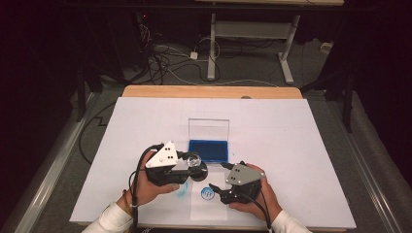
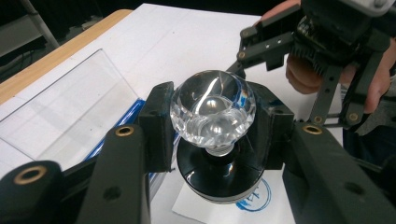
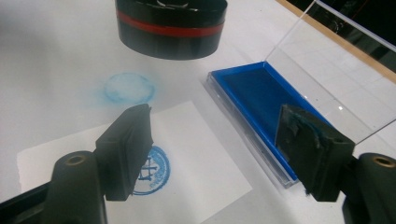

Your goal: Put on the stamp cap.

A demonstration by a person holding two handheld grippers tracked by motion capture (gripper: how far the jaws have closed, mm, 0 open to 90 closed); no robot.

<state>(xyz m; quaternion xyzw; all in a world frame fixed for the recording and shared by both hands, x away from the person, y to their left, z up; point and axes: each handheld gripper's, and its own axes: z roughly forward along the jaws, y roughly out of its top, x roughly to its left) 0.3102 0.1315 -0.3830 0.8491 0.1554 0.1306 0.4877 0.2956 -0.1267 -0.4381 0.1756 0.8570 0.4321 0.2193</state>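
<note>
Left gripper (image 2: 212, 140) clamped on stamp (image 2: 212, 109) by crystal knob, handle axis upright, black base held off tabletop (image 1: 301, 145). Stamp hangs just left of and nearer than open blue ink pad (image 1: 209, 151). Paper slip (image 3: 196, 172) with blue print lies near-right of stamp. Right gripper (image 3: 219, 149) jaws apart, empty, over slip.

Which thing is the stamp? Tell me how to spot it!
Find the open blue ink pad in the middle of the white table. Just left of it, the left gripper holds the stamp: a round black base topped by a sparkly clear knob like crystal.
</note>
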